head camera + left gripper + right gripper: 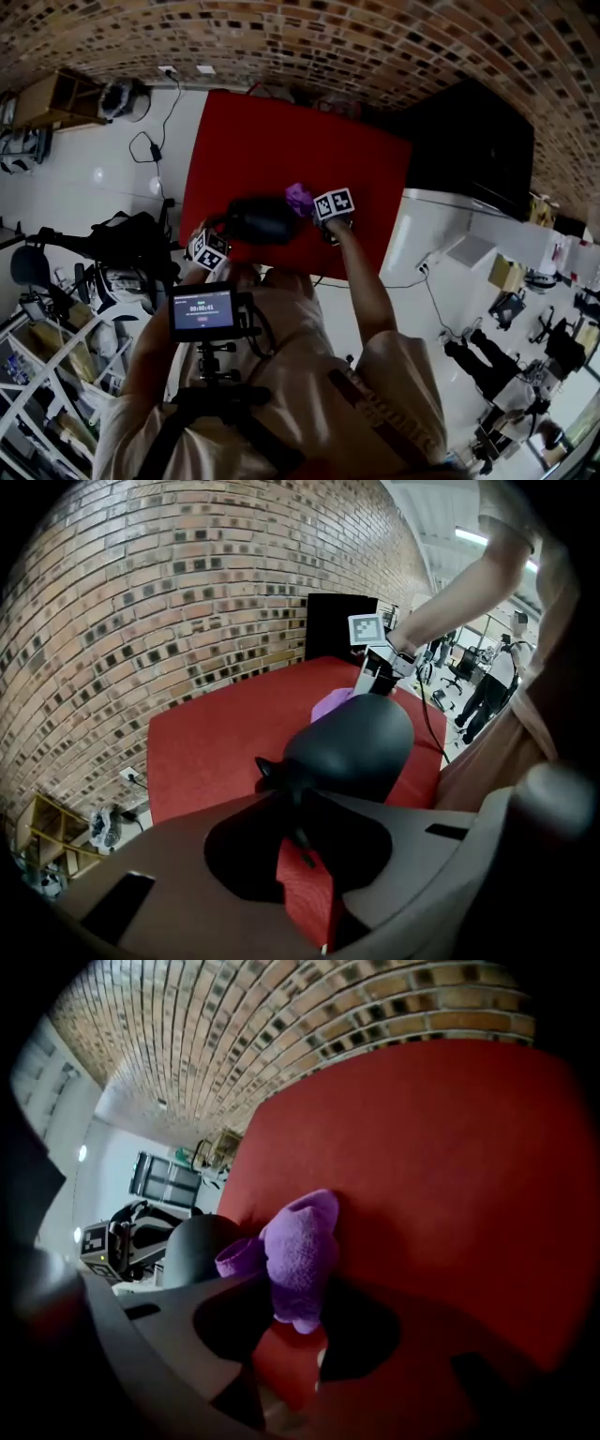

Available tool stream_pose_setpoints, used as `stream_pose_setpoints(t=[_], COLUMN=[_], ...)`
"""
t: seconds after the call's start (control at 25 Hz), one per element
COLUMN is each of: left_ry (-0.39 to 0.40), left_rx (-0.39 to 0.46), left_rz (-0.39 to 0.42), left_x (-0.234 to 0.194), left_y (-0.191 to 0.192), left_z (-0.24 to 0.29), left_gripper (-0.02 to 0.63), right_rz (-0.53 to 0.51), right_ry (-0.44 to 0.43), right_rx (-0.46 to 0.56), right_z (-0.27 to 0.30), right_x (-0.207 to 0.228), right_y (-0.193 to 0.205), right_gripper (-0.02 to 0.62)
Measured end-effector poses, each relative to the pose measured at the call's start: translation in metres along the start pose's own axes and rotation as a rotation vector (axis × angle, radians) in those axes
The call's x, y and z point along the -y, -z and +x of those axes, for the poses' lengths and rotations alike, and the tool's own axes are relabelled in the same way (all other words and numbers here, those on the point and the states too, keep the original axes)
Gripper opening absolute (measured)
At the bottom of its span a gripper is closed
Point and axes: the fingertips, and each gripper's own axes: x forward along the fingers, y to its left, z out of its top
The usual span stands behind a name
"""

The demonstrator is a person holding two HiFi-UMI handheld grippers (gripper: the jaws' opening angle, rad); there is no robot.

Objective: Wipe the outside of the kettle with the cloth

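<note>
Red counter (pixel 281 131) carries the work. Nearest to me, the left gripper (pixel 300 844) is closed tight on a thin dark part of the kettle (pixel 352 742), which I take for its handle (pixel 292 805). I judge that the correct hold, since the smooth, rigid black shell would likely slip under the pads. The kettle sits mid-counter. Just beyond it, the right gripper (pixel 295 1326) is clamped on the purple cloth (pixel 300 1251), which looks soft and light. It is bunched, with a wad proud of the tips for wiping. Behind rises a brick wall (pixel 375 47).
</note>
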Motion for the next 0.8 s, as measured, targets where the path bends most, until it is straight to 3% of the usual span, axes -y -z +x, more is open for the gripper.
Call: stream_pose_setpoints(t=[0.16, 0.28, 0.4, 0.6, 0.64, 0.72, 0.8], left_ry=[-0.02, -0.027, -0.034, -0.064, -0.077, -0.123, -0.177], left_rx=[-0.027, -0.024, -0.018, -0.025, -0.021, 0.007, 0.052], left_rz=[-0.013, -0.021, -0.017, -0.021, -0.025, -0.06, -0.158], left_x=[0.001, 0.002, 0.0, -0.001, -0.001, -0.004, -0.007], left_y=[0.008, 0.003, -0.003, -0.003, -0.005, -0.007, -0.002], left_z=[0.001, -0.001, -0.002, 0.0, -0.002, -0.009, -0.021], left_gripper=[0.029, 0.028, 0.026, 0.025, 0.025, 0.096, 0.136], right_rz=[0.106, 0.143, 0.054, -0.165, -0.168, -0.126, -0.062], right_ry=[-0.017, -0.034, -0.005, 0.057, 0.061, 0.045, 0.016], right_rx=[0.194, 0.263, 0.238, 0.092, 0.092, 0.133, 0.197], right_z=[-0.002, 0.003, 0.01, 0.003, -0.003, -0.016, -0.032], right_x=[-0.009, -0.02, -0.036, -0.042, -0.038, -0.03, -0.021], right_y=[0.038, 0.068, 0.099, 0.139, 0.141, 0.139, 0.133], right_gripper=[0.152, 0.152, 0.152, 0.152, 0.152, 0.152, 0.152])
